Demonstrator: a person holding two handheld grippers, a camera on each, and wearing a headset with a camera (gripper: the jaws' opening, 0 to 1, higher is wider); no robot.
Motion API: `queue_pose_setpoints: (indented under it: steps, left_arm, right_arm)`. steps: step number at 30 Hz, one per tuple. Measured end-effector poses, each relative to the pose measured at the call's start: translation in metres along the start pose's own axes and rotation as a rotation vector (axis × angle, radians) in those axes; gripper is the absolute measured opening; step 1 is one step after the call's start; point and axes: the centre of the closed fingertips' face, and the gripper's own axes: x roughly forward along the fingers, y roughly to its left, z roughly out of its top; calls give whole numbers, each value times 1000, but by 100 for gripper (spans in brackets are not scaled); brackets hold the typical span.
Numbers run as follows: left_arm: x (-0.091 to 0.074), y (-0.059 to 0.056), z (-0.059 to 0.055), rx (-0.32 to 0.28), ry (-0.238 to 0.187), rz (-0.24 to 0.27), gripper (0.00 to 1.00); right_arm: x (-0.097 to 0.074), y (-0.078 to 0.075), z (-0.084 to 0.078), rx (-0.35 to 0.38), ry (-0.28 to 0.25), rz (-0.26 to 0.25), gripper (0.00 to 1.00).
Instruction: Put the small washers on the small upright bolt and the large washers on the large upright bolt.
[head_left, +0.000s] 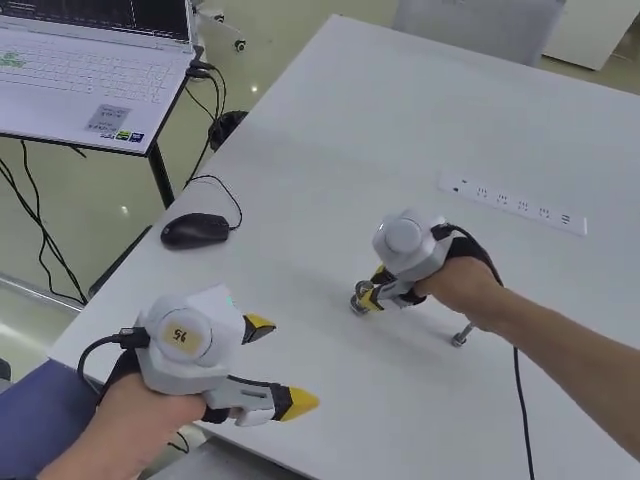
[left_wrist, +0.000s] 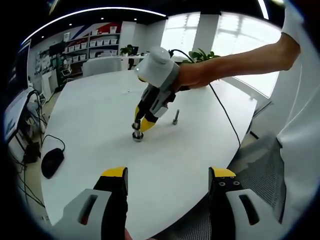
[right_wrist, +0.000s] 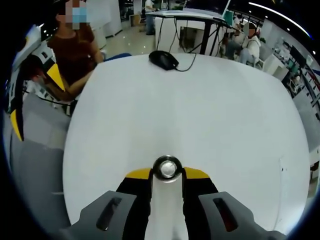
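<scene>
Head view: left gripper (head_left: 280, 365) near left, 2 jaws wide, nothing held, right gripper (head_left: 371, 297) tips at large upright bolt (head_left: 358, 303), small upright bolt (head_left: 461, 336) to its right; left gripper view: same layout; right gripper view: jaws narrow, clamping round metal piece (right_wrist: 167, 168), washer or bolt top undetermined.

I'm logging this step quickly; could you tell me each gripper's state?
Left gripper: open, empty.
Right gripper: closed on a round metal piece, kind unclear.
</scene>
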Motion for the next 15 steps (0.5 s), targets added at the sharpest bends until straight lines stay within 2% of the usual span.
queue_pose_setpoints:
  steps: [4, 15]
  left_arm:
    - [0, -1, -1, 2, 3, -2, 65]
    - [-1, -1, -2, -3, 3, 1, 65]
  right_arm:
    - [-1, 0, -2, 6, 17, -3, 23]
    - [15, 1, -10, 9, 58, -4, 23]
